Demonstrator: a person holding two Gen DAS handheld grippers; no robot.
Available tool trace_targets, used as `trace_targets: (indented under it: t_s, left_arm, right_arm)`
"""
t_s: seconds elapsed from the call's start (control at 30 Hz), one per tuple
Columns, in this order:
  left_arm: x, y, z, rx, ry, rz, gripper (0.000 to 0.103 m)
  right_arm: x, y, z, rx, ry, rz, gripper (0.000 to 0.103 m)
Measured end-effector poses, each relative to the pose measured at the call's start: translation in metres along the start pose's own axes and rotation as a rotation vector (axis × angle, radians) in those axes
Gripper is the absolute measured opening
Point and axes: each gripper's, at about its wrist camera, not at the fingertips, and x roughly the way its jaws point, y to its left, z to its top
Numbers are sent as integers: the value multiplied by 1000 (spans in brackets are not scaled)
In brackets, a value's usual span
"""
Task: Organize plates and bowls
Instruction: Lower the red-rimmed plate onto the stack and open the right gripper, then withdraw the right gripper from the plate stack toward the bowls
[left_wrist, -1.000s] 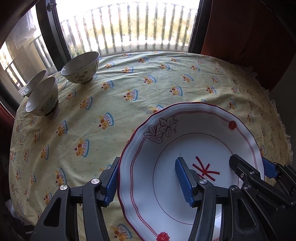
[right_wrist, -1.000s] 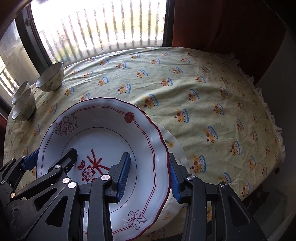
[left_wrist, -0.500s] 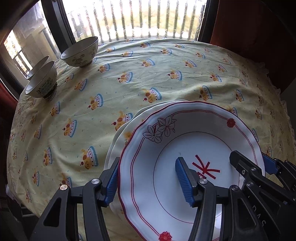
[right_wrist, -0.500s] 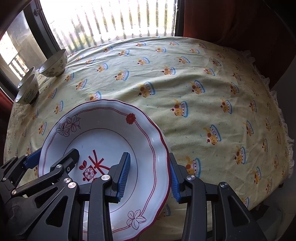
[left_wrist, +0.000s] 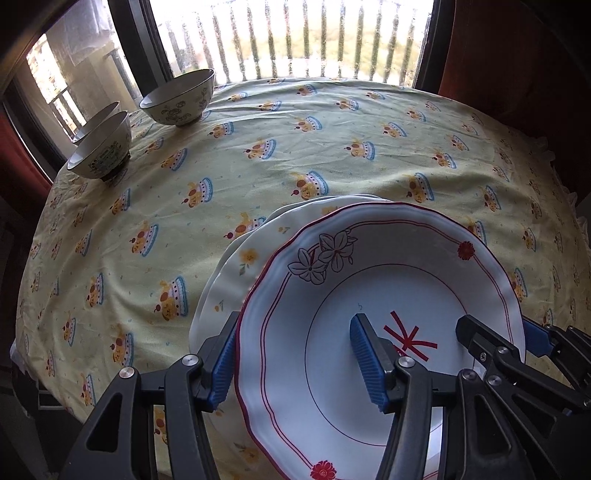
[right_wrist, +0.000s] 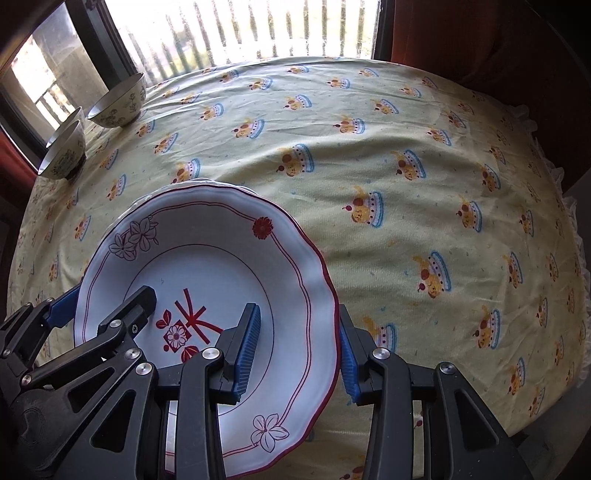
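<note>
A white plate with a red rim and red flower marks is held from both sides. My left gripper is shut on its left rim, and my right gripper is shut on its right rim. Each gripper also shows in the other's view: the right gripper and the left gripper. Right under it a white plate with yellow flowers lies on the table, its edge peeking out beyond the held plate. I cannot tell whether the two plates touch.
Three patterned bowls stand at the far left near the window: one alone, two close together. The yellow tablecloth drops off at a frilled right edge.
Both grippers have carried the red-rimmed plate down and over the yellow-flower plate, which now shows beyond its left and far edge. The grip on it is unchanged.
</note>
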Motion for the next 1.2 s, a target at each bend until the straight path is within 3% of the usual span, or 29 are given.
trace_targets:
  t_s: [0.27, 0.4, 0.57, 0.67, 1.03, 1.13, 1.2]
  left_arm:
    - [-1, 1, -1, -8, -17, 11, 59]
    - [-1, 1, -3, -10, -33, 61, 59]
    - [0, 1, -3, -17, -34, 61, 59]
    - [0, 1, -3, -16, -33, 68, 59]
    - [4, 11, 1, -43, -34, 95, 61]
    - [4, 10, 0, -35, -30, 92, 67]
    - [5, 8, -1, -27, -13, 61, 82]
  right_arm:
    - [-4, -6, 3, 17, 5, 25, 45]
    - [-13, -11, 6, 15, -25, 26, 44]
    - [-6, -16, 6, 44, -5, 52, 27]
    - [-8, -12, 7, 25, -23, 46, 21]
    - [-5, 4, 14, -34, -26, 40, 21]
    - [-4, 4, 15, -42, -23, 44, 21]
    - [-4, 3, 15, -40, -16, 53, 21]
